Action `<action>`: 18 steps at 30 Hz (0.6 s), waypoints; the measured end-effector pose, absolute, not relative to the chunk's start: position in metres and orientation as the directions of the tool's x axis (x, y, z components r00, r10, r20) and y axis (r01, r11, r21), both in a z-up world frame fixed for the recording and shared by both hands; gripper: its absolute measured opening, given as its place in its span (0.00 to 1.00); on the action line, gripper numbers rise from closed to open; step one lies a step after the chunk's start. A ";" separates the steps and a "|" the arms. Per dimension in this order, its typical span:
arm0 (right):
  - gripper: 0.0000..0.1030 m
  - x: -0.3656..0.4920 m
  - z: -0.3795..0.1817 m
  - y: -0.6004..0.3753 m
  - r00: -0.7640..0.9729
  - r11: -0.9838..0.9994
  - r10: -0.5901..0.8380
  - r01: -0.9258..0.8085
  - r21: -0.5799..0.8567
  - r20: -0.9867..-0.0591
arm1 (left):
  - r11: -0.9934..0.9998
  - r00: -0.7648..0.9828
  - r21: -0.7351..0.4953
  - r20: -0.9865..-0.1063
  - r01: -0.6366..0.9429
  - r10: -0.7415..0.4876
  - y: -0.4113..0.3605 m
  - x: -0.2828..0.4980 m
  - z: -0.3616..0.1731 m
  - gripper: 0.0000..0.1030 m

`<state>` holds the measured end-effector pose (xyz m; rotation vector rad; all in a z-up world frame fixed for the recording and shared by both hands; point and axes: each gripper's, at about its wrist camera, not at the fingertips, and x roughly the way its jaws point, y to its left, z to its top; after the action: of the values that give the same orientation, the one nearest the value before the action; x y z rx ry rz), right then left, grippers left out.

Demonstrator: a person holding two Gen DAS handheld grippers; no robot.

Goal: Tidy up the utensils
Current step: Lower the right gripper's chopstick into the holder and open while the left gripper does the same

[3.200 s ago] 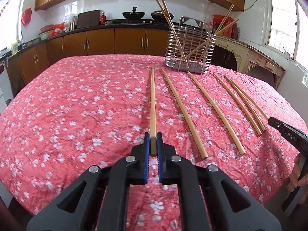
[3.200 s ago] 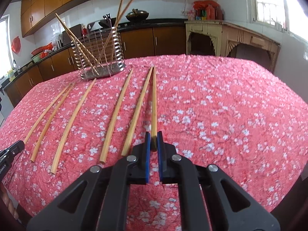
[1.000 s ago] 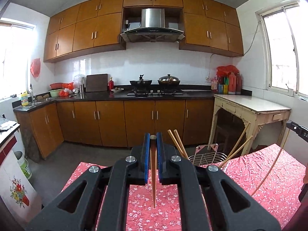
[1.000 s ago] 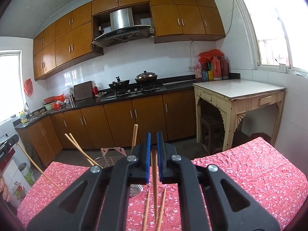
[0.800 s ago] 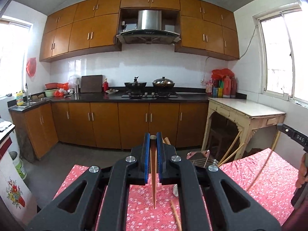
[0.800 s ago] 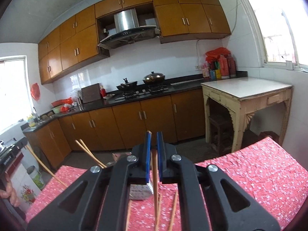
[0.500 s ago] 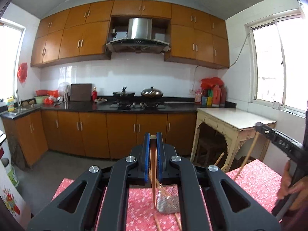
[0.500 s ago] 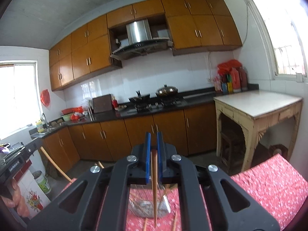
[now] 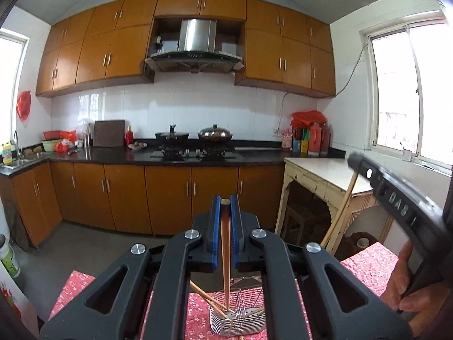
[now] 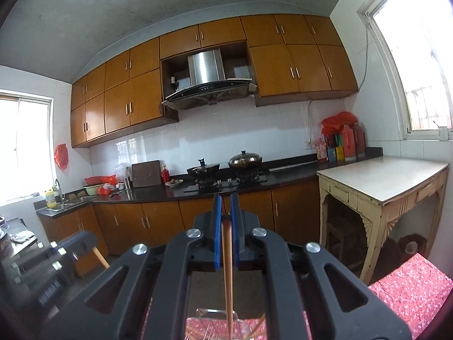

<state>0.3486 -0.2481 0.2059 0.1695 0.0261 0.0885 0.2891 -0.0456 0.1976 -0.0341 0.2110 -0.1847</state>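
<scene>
Left gripper clamping a chopstick upright, tip hanging into the wire holder at bottom centre for a straight drop. Right gripper pinching second chopstick vertically, holder rim just showing at bottom edge, apparently lining up likewise.

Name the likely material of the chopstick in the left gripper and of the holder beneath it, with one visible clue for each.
Chopstick: probably bamboo or wood, given its matte tan-brown colour and plain, slim shaft.
Holder: metal wire, likely stainless steel; thin, shiny silver rods form an open basket with a perforated base.
</scene>
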 end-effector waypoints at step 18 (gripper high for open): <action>0.07 0.415 0.117 -0.241 0.976 0.985 0.102 -0.071 0.158 -0.193 | 0.989 0.935 -0.045 -0.322 0.142 -0.149 -0.051 0.331 0.139 0.07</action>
<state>0.4153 -0.2405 0.1170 0.1514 0.2016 0.0875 0.3311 -0.0512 0.1391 -0.0209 0.3308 -0.1488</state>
